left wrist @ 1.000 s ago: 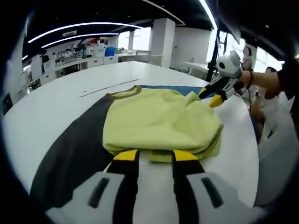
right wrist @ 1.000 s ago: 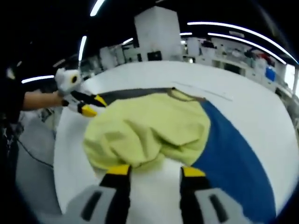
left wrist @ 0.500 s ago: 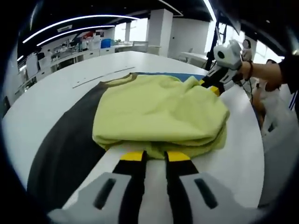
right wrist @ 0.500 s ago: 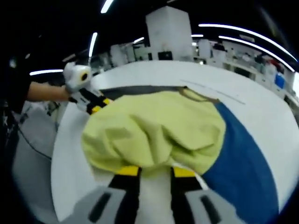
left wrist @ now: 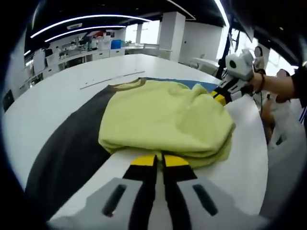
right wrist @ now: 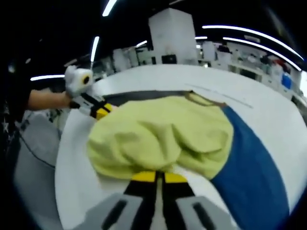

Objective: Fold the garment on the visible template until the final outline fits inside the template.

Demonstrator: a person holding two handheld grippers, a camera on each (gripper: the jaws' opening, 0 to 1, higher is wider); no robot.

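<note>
**Both tongs pinch the yellow shirt**

Left gripper [left wrist: 159,160] has its jaws almost together, pinching the near edge of the yellow shirt [left wrist: 163,120]. Right gripper [right wrist: 159,177] does the same at its own edge. The bunched shirt lies on a template [right wrist: 249,163], half blue and half dark, on a white table [left wrist: 48,100]. No writing can be read.
</note>
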